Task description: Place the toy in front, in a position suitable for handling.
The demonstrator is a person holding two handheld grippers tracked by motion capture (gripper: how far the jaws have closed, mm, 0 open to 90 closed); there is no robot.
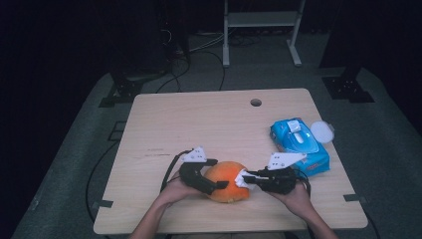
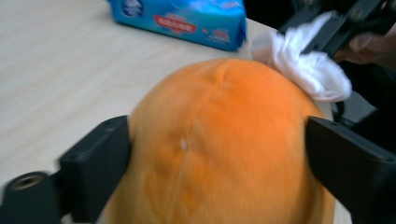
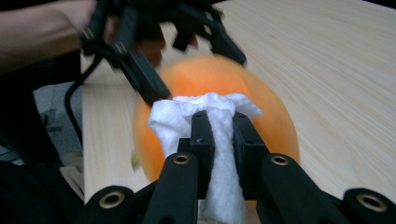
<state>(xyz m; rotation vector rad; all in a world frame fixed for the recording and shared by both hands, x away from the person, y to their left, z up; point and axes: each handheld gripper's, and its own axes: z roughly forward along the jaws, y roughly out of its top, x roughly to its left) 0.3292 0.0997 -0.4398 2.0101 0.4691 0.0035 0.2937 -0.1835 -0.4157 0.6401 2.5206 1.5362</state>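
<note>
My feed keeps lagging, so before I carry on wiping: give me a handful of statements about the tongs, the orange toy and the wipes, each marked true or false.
1. The left tongs straddle the orange plush ball, one jaw on each side. True.
2. The right tongs are empty. False: they are clamped on a white wipe.
3. The white wipe is touching the orange plush ball. True.
4. The blue wipes pack sits on the person's left side of the table. False: it lies on the right side, beyond the right tongs.
5. The orange plush ball sits at the far edge of the table. False: it is near the front edge, between both hands.
</note>
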